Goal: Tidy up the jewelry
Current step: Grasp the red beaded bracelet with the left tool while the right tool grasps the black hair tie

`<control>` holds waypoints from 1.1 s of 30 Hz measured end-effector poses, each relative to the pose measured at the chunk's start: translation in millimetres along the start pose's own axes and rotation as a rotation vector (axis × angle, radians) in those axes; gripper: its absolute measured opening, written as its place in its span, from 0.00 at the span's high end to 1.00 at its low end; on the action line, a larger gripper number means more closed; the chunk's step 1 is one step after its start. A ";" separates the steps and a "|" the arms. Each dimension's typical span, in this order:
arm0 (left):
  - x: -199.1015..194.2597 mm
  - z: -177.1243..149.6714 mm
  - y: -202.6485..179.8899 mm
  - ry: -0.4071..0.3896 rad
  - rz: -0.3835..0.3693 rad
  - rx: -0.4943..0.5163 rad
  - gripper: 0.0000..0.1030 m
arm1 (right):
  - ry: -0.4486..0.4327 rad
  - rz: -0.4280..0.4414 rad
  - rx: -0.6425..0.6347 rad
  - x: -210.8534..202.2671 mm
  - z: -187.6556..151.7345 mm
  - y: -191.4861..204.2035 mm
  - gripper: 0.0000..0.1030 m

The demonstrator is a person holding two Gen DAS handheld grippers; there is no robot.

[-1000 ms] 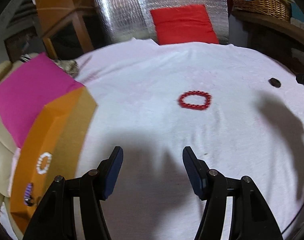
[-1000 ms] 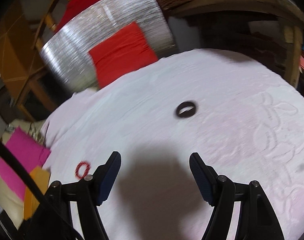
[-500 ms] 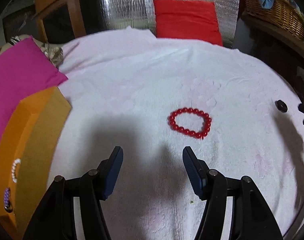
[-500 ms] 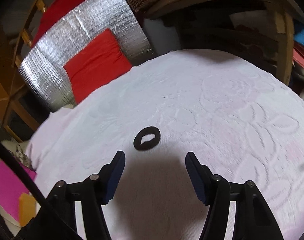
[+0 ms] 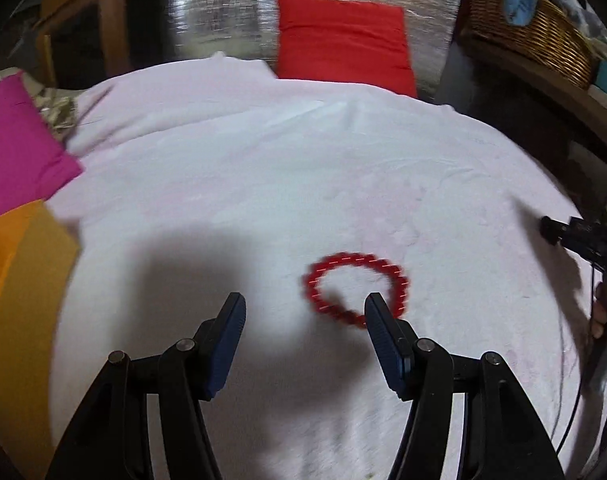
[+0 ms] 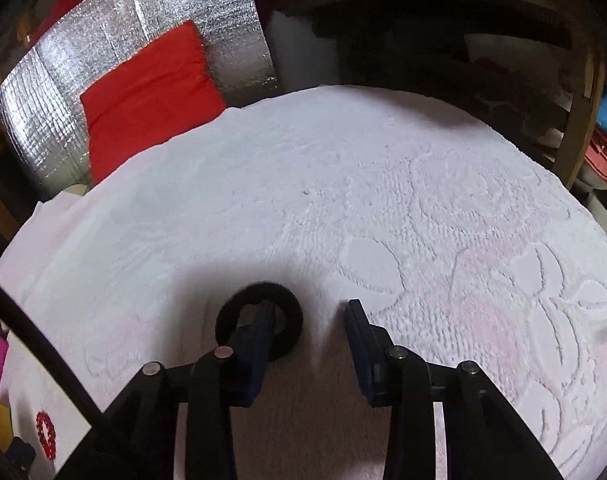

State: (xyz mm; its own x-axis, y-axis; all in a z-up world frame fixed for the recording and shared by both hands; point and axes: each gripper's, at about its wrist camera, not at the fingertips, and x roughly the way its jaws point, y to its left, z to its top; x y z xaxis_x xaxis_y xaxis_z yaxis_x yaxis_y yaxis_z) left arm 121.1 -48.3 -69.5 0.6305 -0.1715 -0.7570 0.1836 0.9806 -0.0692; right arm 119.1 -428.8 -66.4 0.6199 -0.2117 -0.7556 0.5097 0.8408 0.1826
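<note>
A red bead bracelet (image 5: pixel 355 290) lies on the white textured cloth (image 5: pixel 263 168), just ahead of my left gripper (image 5: pixel 303 314). That gripper is open, and its right finger (image 5: pixel 379 328) overlaps the bracelet's near edge. In the right wrist view a black ring-shaped band (image 6: pixel 291 320) lies on the cloth. My right gripper (image 6: pixel 309 312) is closing, with its left fingertip (image 6: pixel 263 316) set in the band's hole, so the band's right side is between the jaws. The right pad (image 6: pixel 357 328) stands clear of the band. The red bracelet (image 6: pixel 45 434) also shows far left.
An orange box (image 5: pixel 19 300) and a pink cushion (image 5: pixel 15 152) sit at the cloth's left. A red cushion (image 5: pixel 343 48) leans on silver foil at the back. A wicker basket (image 5: pixel 535 36) stands back right. The other gripper (image 5: pixel 575 236) and a hand show at the right edge.
Both grippers came forward and down onto their items. The right jaws narrowed, and its left finger now sits inside the black band. The red bracelet now lies at the left gripper's fingertips.
</note>
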 end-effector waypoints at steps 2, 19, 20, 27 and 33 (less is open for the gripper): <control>5.1 1.2 -7.8 0.006 -0.035 0.009 0.39 | -0.007 -0.005 -0.008 1.7 0.4 2.1 0.81; 11.4 -1.7 -20.9 0.067 -0.156 0.034 0.82 | 0.021 0.164 0.061 -22.0 -12.0 -10.7 0.92; 10.6 -2.2 -19.7 0.075 -0.167 0.030 0.82 | 0.025 0.175 0.069 -25.3 -13.9 -12.1 0.92; -10.9 -14.4 -16.6 0.113 -0.243 0.046 0.92 | 0.078 0.246 0.081 -50.6 -27.7 -8.9 0.92; -26.9 -39.1 -25.8 0.160 -0.249 0.122 0.92 | 0.155 0.306 0.063 -67.4 -51.2 10.1 0.92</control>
State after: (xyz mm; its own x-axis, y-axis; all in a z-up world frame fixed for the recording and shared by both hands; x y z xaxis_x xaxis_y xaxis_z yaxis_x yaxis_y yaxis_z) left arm 69.9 -65.2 -72.8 0.4297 -0.3779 -0.8201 0.4125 0.8901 -0.1941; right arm 52.0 -380.5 -45.8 0.6543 0.1280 -0.7453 0.3529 0.8200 0.4507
